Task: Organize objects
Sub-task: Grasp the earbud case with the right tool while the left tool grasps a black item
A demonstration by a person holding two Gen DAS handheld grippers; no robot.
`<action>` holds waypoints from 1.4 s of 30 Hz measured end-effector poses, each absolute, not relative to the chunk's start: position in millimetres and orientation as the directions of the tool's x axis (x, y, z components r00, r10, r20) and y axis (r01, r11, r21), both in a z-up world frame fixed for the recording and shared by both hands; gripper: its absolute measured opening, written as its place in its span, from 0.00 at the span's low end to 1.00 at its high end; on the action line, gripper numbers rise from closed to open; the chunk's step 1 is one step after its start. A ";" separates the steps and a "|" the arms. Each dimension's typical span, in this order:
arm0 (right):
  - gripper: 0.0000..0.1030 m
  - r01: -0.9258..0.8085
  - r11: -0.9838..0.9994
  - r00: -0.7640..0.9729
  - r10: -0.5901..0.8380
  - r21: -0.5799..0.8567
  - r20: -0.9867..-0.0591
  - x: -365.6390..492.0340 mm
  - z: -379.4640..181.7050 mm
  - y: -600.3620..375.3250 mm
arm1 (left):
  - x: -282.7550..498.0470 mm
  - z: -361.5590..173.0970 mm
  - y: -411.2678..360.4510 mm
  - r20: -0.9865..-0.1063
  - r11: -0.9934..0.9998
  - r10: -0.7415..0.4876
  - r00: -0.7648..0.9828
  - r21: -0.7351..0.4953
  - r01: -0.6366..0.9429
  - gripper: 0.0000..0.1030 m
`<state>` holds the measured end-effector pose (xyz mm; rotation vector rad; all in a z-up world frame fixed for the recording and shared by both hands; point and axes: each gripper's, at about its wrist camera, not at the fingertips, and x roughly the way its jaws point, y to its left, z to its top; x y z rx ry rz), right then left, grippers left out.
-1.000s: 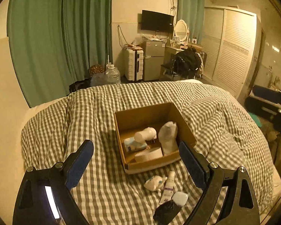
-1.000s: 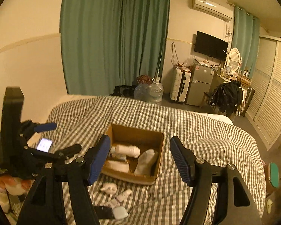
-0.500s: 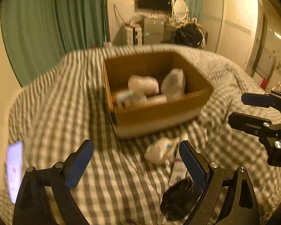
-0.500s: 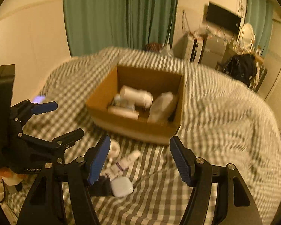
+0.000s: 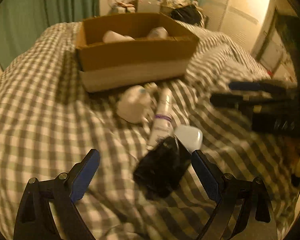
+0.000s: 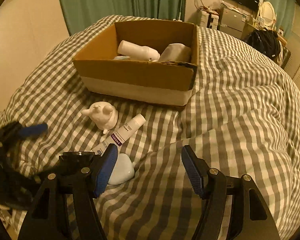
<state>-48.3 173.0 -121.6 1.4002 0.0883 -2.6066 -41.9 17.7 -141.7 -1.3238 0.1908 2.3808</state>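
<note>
A cardboard box (image 6: 138,74) (image 5: 134,60) sits on the checked bed and holds a white bottle (image 6: 138,51) and a pale pouch (image 6: 177,53). In front of it lie a white figurine (image 6: 103,117) (image 5: 133,107), a white tube (image 6: 124,134) (image 5: 163,118), a small white case (image 6: 122,172) (image 5: 188,137) and a black object (image 5: 164,172) (image 6: 78,158). My left gripper (image 5: 146,172) is open, low over the black object, which lies between its fingers. My right gripper (image 6: 149,170) is open and empty, beside the white case.
The checked duvet (image 6: 240,120) covers the whole bed. Green curtains (image 6: 120,0) hang behind. A fridge, TV and a chair with a black bag (image 6: 264,42) stand at the far right, next to a wardrobe (image 5: 236,16).
Both grippers have dropped down and forward towards the loose items in front of the box. The left one now has the black object between its open fingers. Nothing has been picked up.
</note>
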 end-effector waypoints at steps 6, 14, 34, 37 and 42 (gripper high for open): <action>0.64 0.199 -0.980 -0.540 -0.122 0.014 -0.833 -44.8 -121.0 167.2 | -40.8 -176.1 39.2 -0.891 -0.888 0.200 -0.407 0.011 -0.460 0.85; 0.64 0.210 -0.978 -0.527 -0.116 0.004 -0.842 -45.5 -125.5 163.0 | -42.5 -151.1 14.8 -0.862 -0.906 0.292 -0.415 -0.109 -0.409 0.44; 0.64 0.419 -0.908 -0.299 -0.134 -0.003 -0.945 -67.6 -179.9 106.4 | -57.8 -123.9 -33.2 -0.832 -0.939 0.285 -0.477 -0.142 -0.314 0.10; 0.54 0.425 -0.905 -0.252 -0.103 -0.014 -0.962 -72.6 -193.0 100.1 | -61.3 -133.5 -31.2 -0.844 -0.938 0.285 -0.455 -0.149 -0.312 0.10; 0.50 0.427 -0.903 -0.256 -0.066 -0.052 -0.964 -70.5 -196.6 97.2 | -69.9 -145.7 -27.1 -0.856 -0.939 0.275 -0.438 -0.142 -0.312 0.09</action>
